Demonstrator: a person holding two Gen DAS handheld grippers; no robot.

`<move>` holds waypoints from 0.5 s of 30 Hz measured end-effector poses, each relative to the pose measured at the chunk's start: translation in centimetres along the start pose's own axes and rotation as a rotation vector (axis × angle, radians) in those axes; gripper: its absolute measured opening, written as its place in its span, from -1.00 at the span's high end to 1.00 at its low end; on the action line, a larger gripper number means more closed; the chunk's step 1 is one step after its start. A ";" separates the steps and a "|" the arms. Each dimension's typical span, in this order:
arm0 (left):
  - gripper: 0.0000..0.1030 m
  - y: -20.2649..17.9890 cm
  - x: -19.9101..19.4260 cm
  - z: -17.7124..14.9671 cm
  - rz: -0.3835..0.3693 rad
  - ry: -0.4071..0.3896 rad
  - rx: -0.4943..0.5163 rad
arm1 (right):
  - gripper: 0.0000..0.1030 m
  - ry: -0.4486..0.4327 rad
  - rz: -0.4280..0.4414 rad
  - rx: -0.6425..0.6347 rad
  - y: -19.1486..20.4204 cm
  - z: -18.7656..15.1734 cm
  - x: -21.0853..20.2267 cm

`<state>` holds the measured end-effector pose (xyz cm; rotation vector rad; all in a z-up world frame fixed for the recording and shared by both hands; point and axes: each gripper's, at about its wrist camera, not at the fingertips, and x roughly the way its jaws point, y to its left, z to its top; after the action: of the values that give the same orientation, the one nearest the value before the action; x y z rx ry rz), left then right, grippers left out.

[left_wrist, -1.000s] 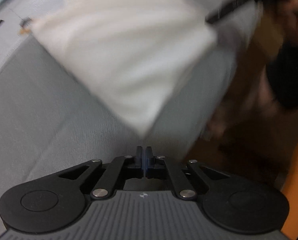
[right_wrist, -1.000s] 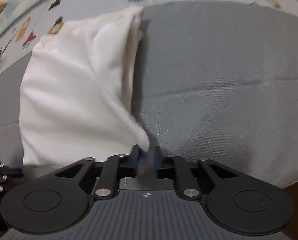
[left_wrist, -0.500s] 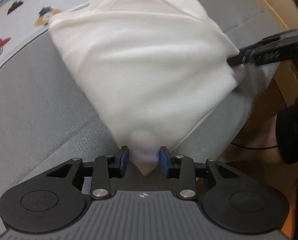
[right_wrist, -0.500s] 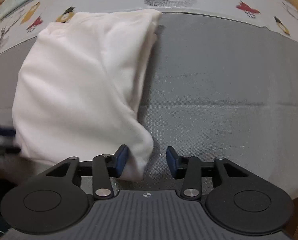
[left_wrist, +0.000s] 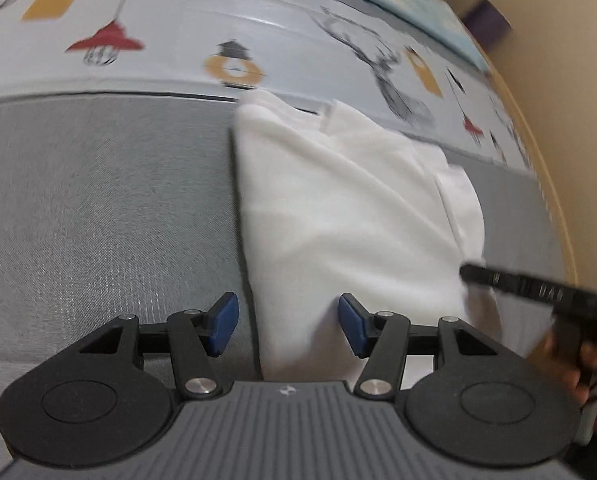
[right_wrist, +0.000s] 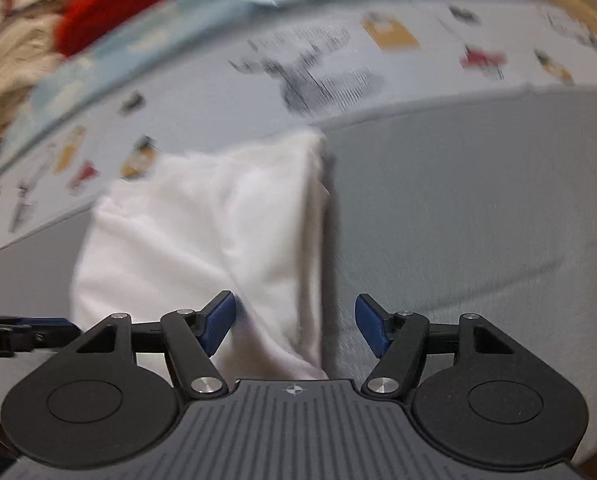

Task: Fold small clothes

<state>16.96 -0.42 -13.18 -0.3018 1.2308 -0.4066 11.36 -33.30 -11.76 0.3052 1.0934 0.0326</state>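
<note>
Both our tongs have just been opening and let the corners drop, so the left gripper (left_wrist: 286, 330) and right gripper (right_wrist: 294, 330) gape, unclenched, astride the near corners of the folded white garment (left_wrist: 350, 216), lying lengthwise ahead on the grey mat (left_wrist: 98, 208).

Grey cushion (left_wrist: 98, 208) beside a patterned sheet (left_wrist: 282, 44), folded white garment (left_wrist: 338, 216) flat on the grey.
</note>
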 end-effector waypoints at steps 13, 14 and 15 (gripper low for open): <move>-0.20 1.1 4.0 3.0 -0.063 -0.002 -0.124 | -0.57 0.102 0.058 0.190 -0.8 1.7 4.4; -0.21 1.0 4.1 3.2 -0.059 -0.006 -0.114 | -0.33 0.096 0.065 0.179 -0.6 1.8 4.5; -0.15 0.7 4.0 3.4 -0.046 -0.017 -0.097 | 0.13 0.091 0.084 0.174 -0.4 1.9 4.5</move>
<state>21.41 -1.59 -15.85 -0.4167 1.2307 -0.3838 15.09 -33.32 -14.92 0.5097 1.1753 0.0261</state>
